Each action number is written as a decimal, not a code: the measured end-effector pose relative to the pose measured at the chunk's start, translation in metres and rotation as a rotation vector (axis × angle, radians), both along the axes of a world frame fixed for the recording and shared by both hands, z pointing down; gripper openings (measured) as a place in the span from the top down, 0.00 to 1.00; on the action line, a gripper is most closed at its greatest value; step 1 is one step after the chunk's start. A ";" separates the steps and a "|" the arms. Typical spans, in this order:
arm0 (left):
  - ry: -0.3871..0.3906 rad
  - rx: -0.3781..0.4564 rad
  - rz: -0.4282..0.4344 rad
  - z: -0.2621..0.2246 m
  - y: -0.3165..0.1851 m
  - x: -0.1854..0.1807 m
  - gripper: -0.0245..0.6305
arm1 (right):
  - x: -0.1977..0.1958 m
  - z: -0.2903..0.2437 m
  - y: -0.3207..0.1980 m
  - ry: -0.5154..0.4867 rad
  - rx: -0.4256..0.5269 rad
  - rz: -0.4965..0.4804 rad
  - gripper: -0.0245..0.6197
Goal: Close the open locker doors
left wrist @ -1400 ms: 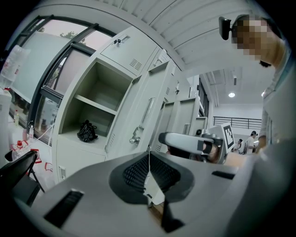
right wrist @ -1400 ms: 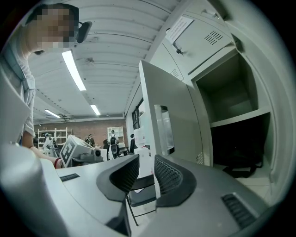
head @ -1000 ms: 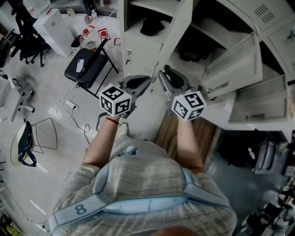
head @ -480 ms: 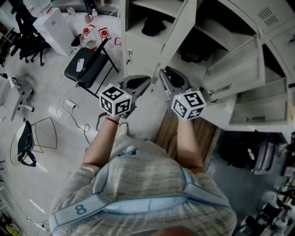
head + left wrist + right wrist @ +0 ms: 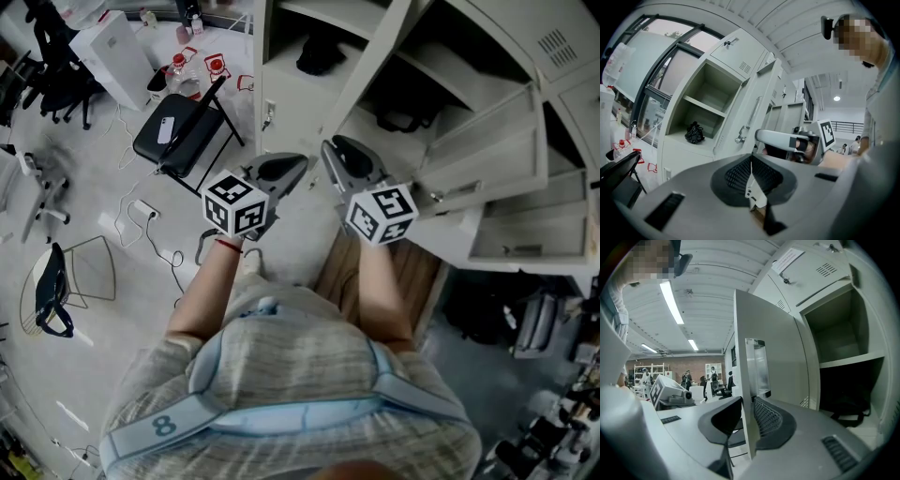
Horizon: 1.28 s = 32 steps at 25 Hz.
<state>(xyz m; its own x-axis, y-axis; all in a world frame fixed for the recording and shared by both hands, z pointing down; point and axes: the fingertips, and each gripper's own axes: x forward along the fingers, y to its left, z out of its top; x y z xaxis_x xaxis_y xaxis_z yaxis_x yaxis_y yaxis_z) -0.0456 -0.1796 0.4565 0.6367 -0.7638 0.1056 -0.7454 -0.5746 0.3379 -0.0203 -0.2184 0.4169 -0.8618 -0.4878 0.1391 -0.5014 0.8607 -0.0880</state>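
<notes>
Clamps the right tongs [image 5: 330, 152] on the free edge of the tall open locker door [image 5: 370, 61], swung out from the locker bank [image 5: 281, 94]. Holds the left tongs [image 5: 298, 161] pressed together on nothing, just left of that door. Shows smaller doors [image 5: 492, 141] ajar further right.
</notes>
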 end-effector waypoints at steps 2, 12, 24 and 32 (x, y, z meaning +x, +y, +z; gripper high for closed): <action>0.000 -0.002 -0.004 0.001 -0.001 -0.006 0.96 | -0.007 0.000 -0.001 0.004 0.003 0.000 0.84; 0.002 0.000 -0.006 0.001 -0.006 -0.035 0.96 | -0.044 -0.001 -0.005 0.019 0.013 -0.002 0.84; -0.003 0.002 -0.005 0.003 -0.010 -0.072 0.96 | -0.088 -0.001 -0.020 0.036 0.024 -0.010 0.84; -0.013 0.009 -0.011 -0.001 -0.023 -0.104 0.96 | -0.119 -0.004 -0.039 0.040 0.033 0.002 0.84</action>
